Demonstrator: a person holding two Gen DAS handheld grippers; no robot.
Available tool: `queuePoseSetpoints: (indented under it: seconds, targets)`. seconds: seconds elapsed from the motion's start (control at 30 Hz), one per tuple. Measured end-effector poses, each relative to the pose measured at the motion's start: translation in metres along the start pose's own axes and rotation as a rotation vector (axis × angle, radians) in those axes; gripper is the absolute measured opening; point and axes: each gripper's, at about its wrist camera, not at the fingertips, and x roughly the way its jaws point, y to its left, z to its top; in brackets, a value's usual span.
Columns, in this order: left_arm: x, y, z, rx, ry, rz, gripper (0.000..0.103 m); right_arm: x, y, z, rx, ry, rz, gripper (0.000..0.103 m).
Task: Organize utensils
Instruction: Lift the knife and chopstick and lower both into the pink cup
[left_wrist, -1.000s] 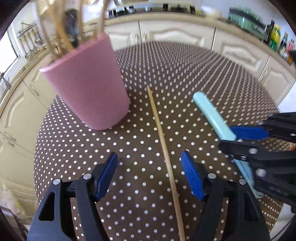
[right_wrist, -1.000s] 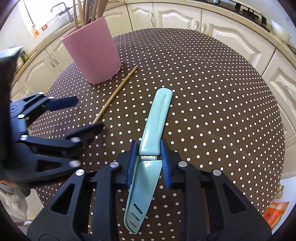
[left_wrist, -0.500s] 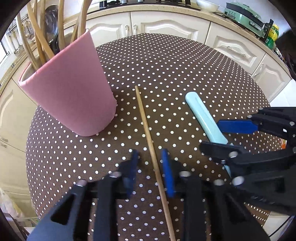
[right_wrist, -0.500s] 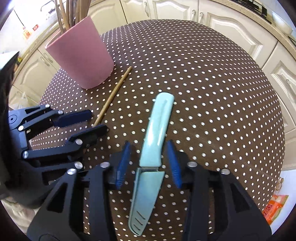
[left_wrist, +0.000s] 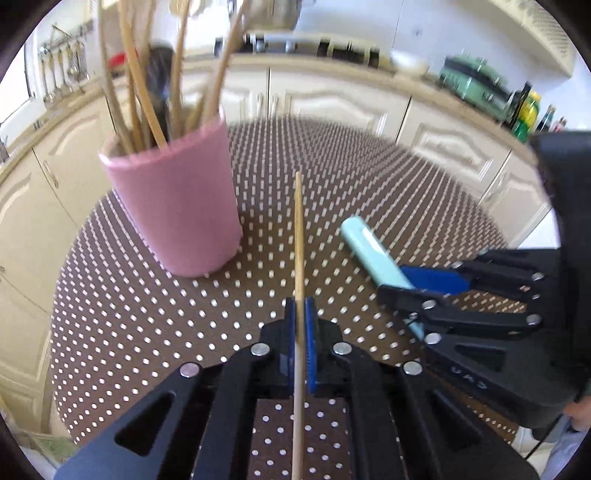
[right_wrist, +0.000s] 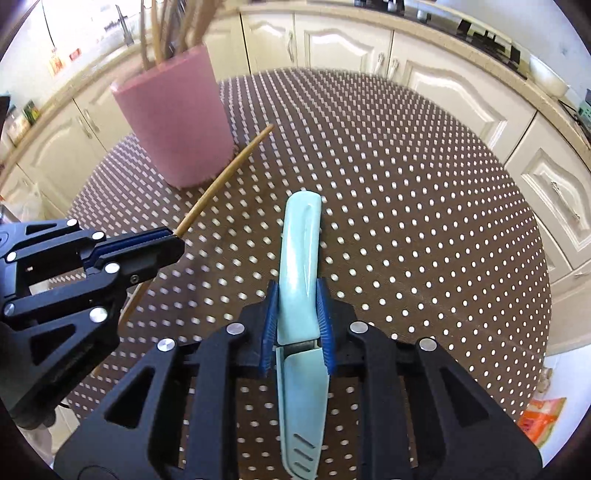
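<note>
My left gripper is shut on a thin wooden stick and holds it lifted, its tip pointing past the pink utensil holder. The holder stands upright with several wooden utensils in it. My right gripper is shut on a light blue sheathed knife at the joint of handle and sheath. The left gripper also shows in the right wrist view, with the stick and the holder. The right gripper shows at right in the left wrist view, with the knife.
A round table with a brown, white-dotted cloth carries everything. Cream kitchen cabinets and a counter ring it. Bottles and a green appliance stand on the far counter. An orange packet lies on the floor at right.
Both grippers have closed, the left on the stick and the right on the knife. Both have risen from the table, and the views now tilt up toward the cabinets.
</note>
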Motion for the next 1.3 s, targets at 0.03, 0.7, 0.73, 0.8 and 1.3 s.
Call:
queuePoseSetpoints:
  seconds: [0.03,0.7,0.73,0.8,1.3]
  targets:
    - [-0.009,0.0,-0.001,-0.001,-0.037,0.006,0.005,-0.006,0.002,0.0,0.003,-0.022,0.013,0.021]
    - [-0.112,0.019,0.003,-0.084,-0.581,-0.042,0.005,-0.114,0.032,-0.01,-0.007,-0.398,0.151,0.021]
    - [-0.112,0.021,0.005,-0.088,-0.598,-0.049,0.005,-0.116,0.034,-0.006,-0.009,-0.406,0.156,0.021]
    - [-0.117,0.025,0.007,-0.097,-0.651,-0.065,0.005,-0.121,0.036,0.0,-0.012,-0.428,0.169,0.021]
    - [-0.135,0.073,0.061,-0.203,-0.921,-0.057,0.005,-0.137,0.042,0.061,-0.046,-0.575,0.22,0.021]
